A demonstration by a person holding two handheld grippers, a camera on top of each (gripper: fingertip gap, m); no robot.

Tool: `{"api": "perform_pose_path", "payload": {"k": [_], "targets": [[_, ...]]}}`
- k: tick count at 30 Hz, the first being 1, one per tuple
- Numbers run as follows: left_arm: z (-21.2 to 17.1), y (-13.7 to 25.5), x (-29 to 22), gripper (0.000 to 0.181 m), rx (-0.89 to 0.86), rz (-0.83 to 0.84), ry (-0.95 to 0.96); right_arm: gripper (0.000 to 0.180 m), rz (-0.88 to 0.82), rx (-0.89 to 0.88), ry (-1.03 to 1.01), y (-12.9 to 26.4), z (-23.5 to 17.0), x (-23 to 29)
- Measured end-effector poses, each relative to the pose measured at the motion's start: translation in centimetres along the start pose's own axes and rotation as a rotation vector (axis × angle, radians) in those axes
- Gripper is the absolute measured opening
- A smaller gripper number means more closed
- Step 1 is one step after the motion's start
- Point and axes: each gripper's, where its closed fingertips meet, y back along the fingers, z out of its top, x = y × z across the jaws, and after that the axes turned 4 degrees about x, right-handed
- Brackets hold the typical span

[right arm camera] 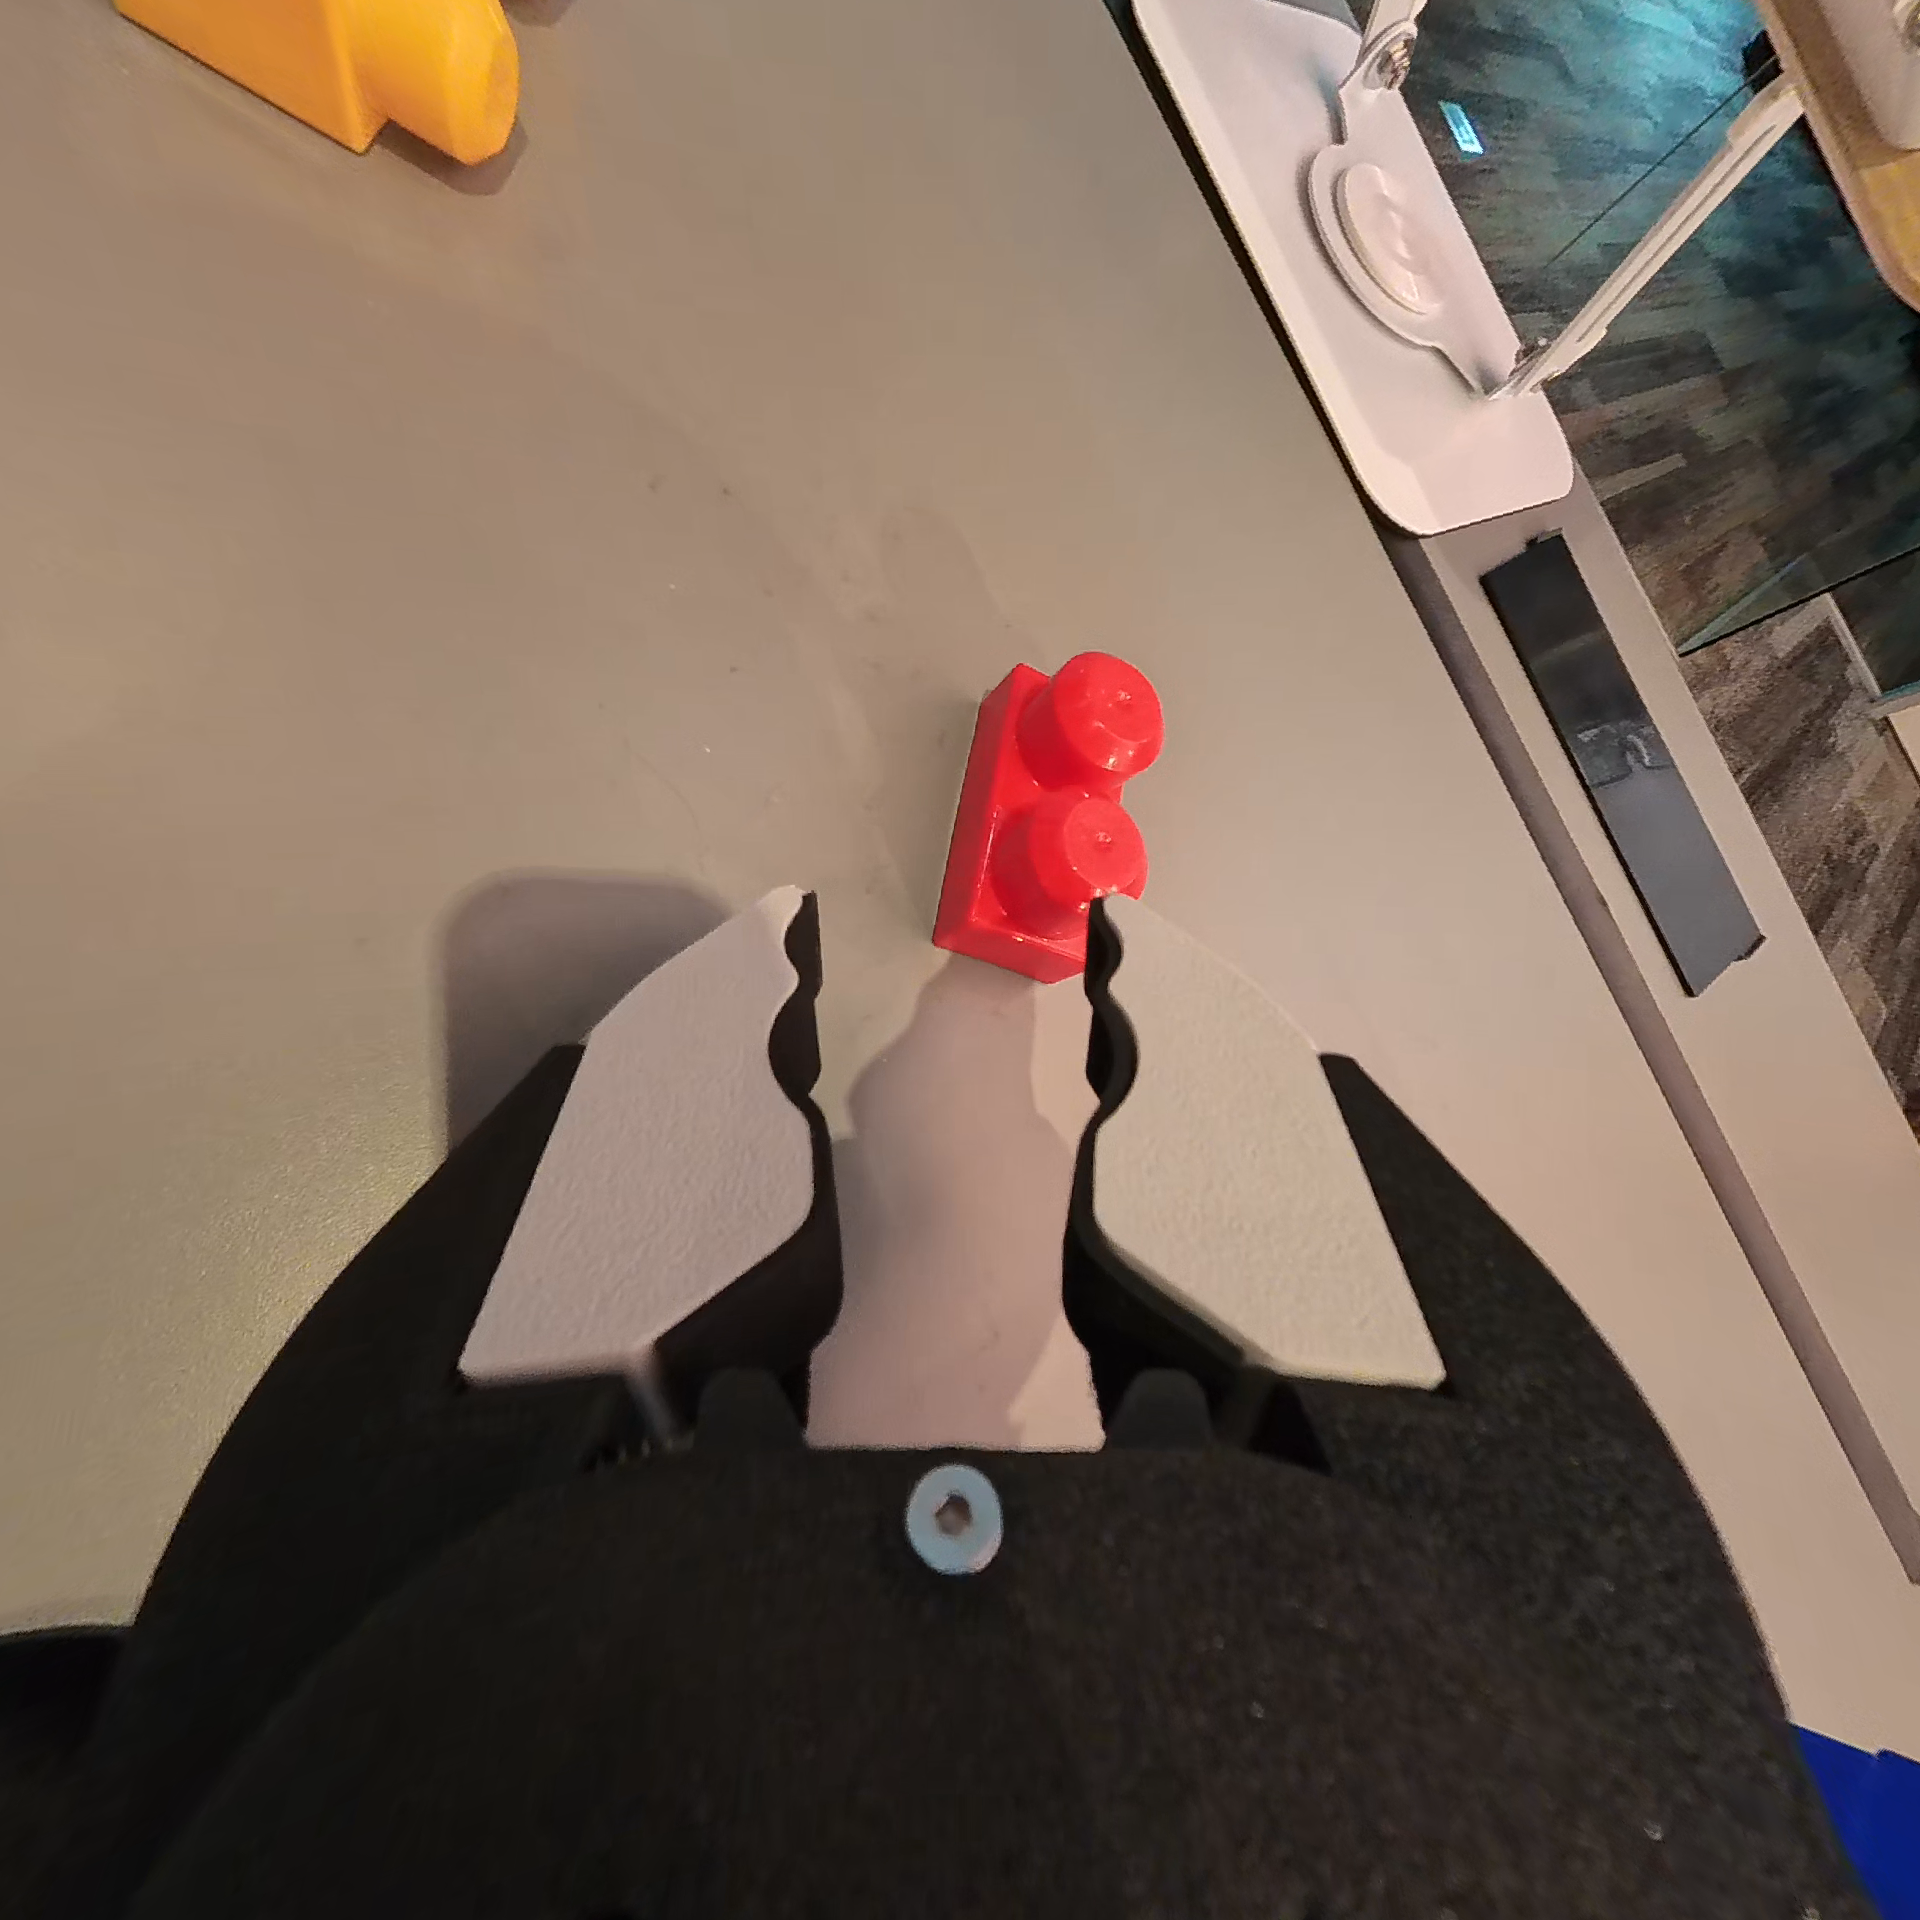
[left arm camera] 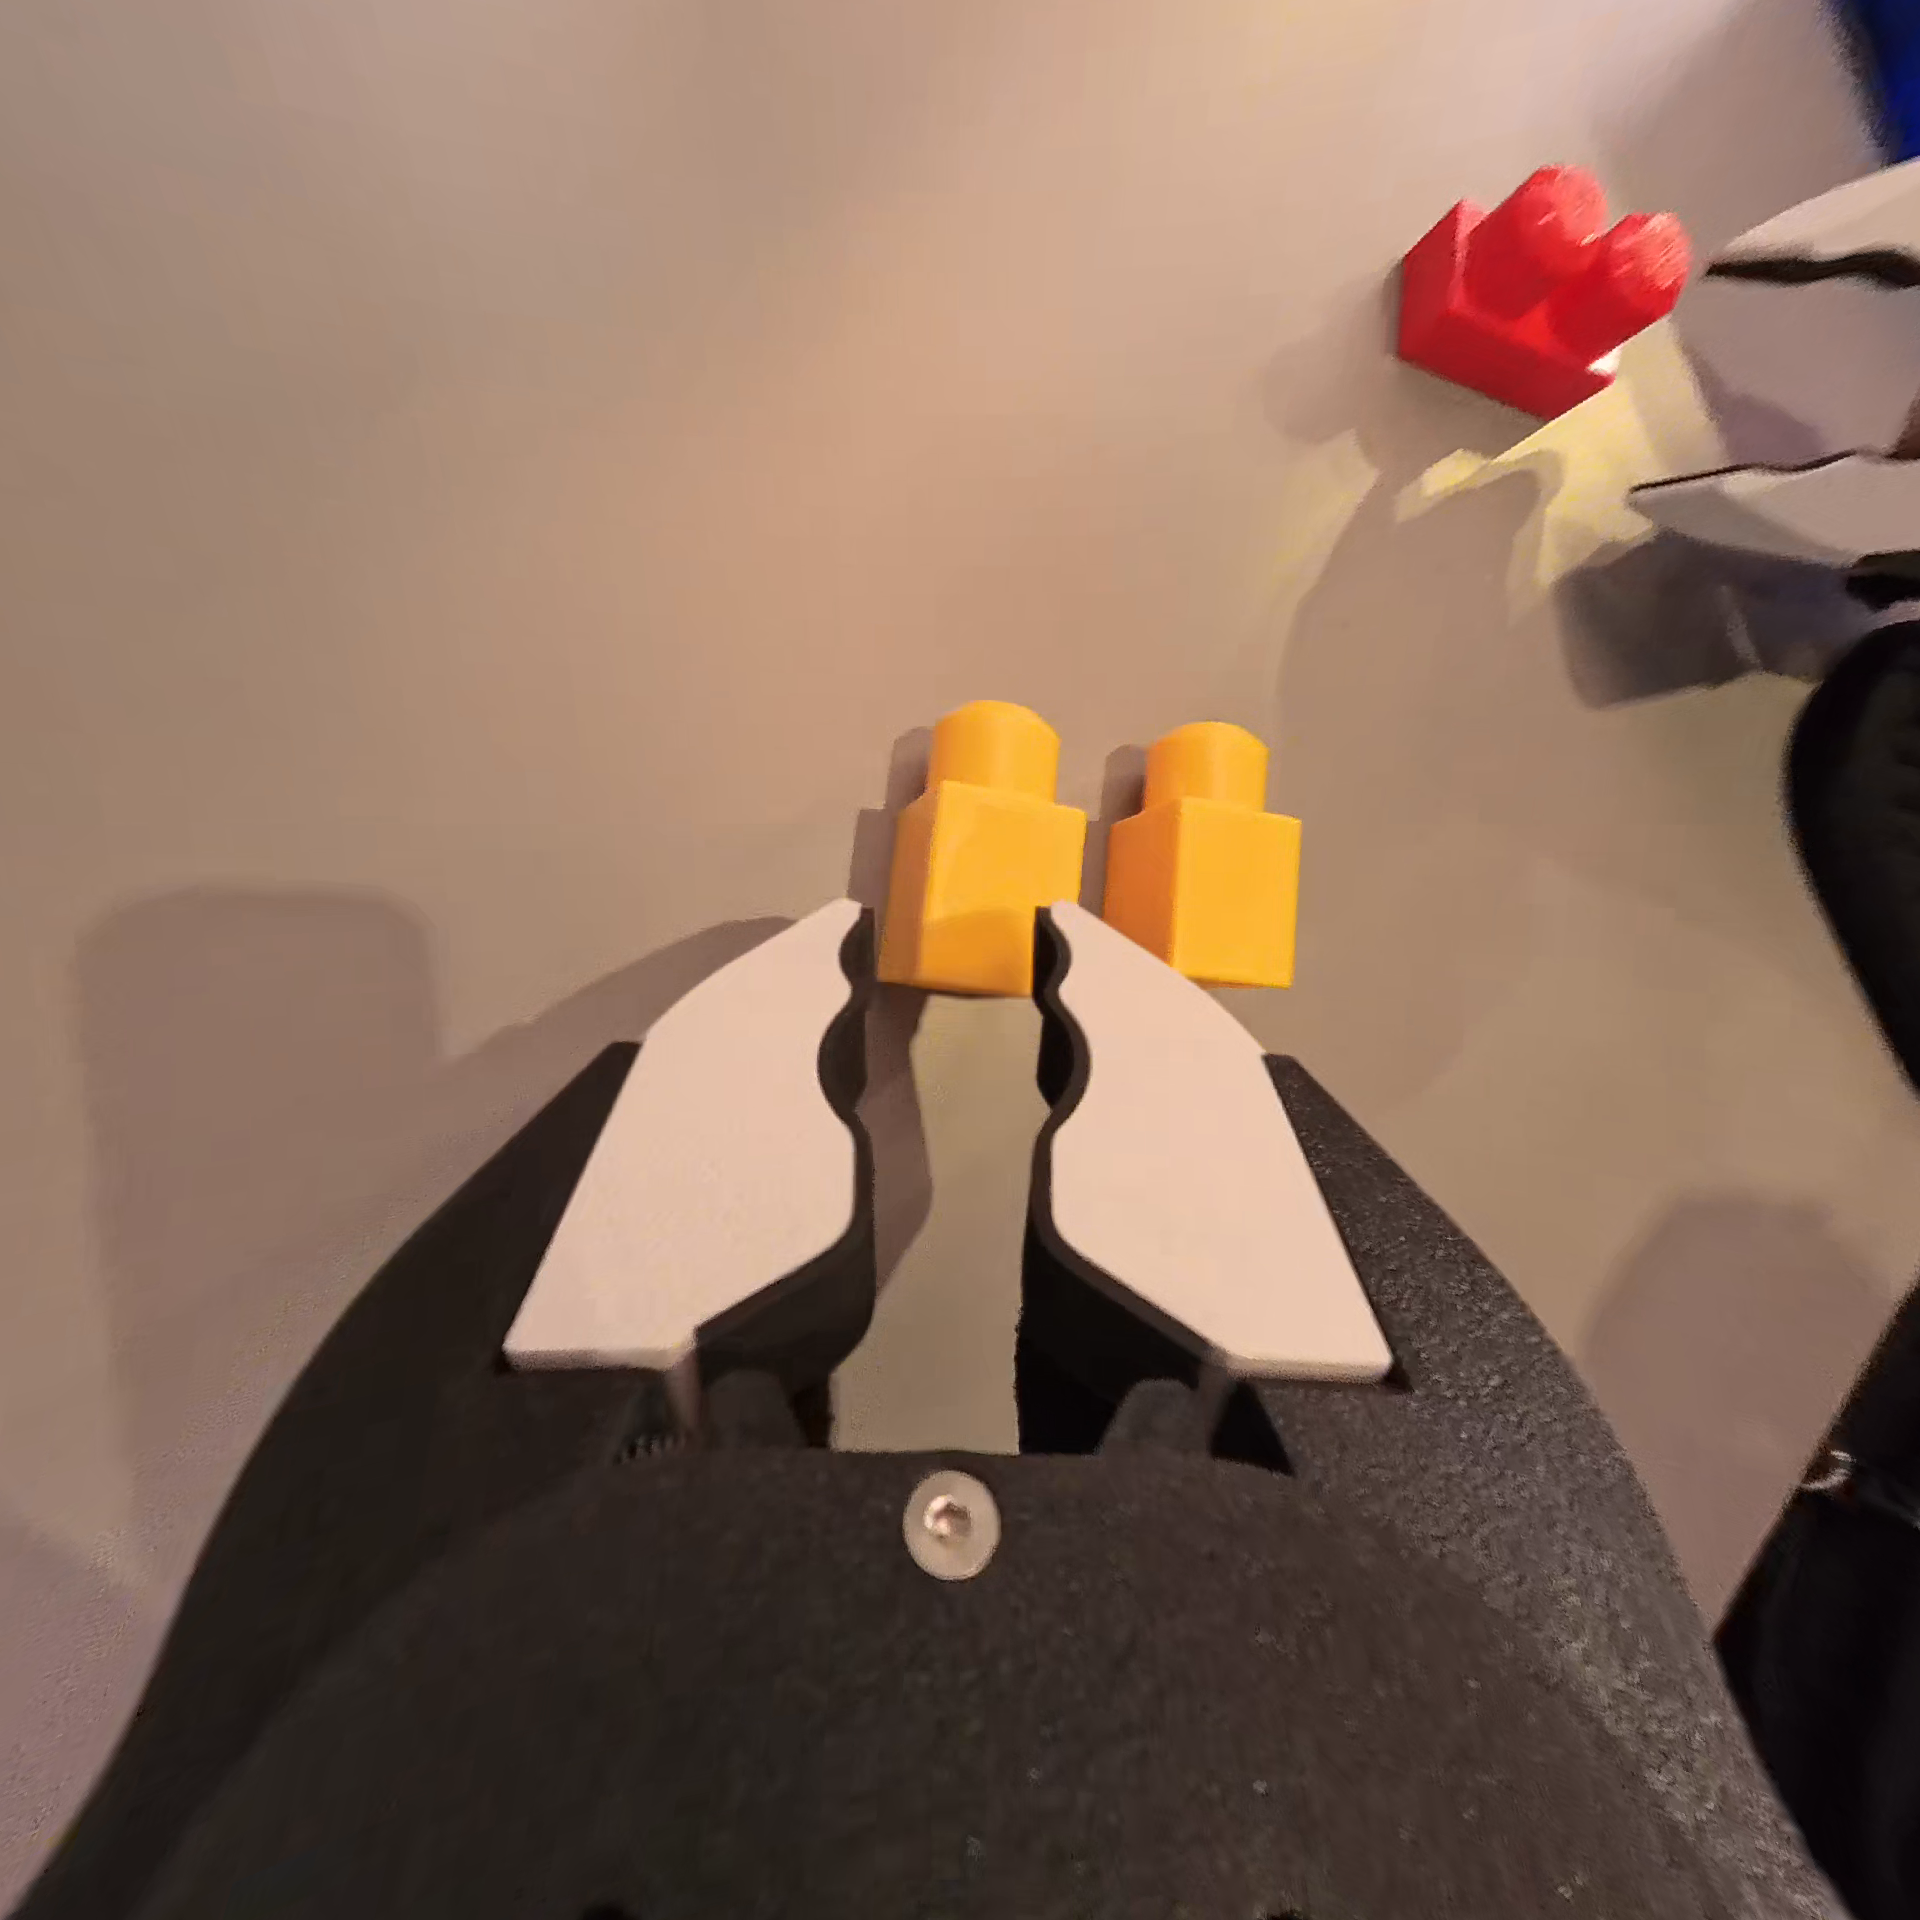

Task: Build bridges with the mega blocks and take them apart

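Two yellow single-stud blocks stand side by side on the grey table (left arm camera: 520,416). My left gripper (left arm camera: 951,914) has its fingertips closed against the near sides of the left yellow block (left arm camera: 977,883). The right yellow block (left arm camera: 1200,894) stands free beside it. A red two-stud flat block (right arm camera: 1049,821) lies on the table, studs up. My right gripper (right arm camera: 951,904) is open just short of it, with its right fingertip at the block's near corner. The red block (left arm camera: 1527,291) and the right gripper (left arm camera: 1673,379) also show at the far right of the left wrist view. One yellow block (right arm camera: 312,62) shows at the right wrist view's top left.
A white flat stand base (right arm camera: 1455,312) sits at the table's right edge. Beside it is a dark slot (right arm camera: 1621,769) in the edge strip, with patterned floor beyond. A dark sleeve (left arm camera: 1860,831) is at the right of the left wrist view. There is about 25 centimetres between the tips of the two grippers. The right yellow block (left arm camera: 1200,894) is about 4 centimetres from my left fingertips and 20 centimetres from my right.
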Motion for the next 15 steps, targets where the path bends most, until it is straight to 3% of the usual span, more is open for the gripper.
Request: {"api": "perform_pose_path", "payload": {"k": [15], "targets": [[0.1, -1.2, -0.6, 0.023, 0.019, -0.124, 0.055, 0.048, 0.002, 0.019, 0.012, -0.3, -0.4, 0.1]]}}
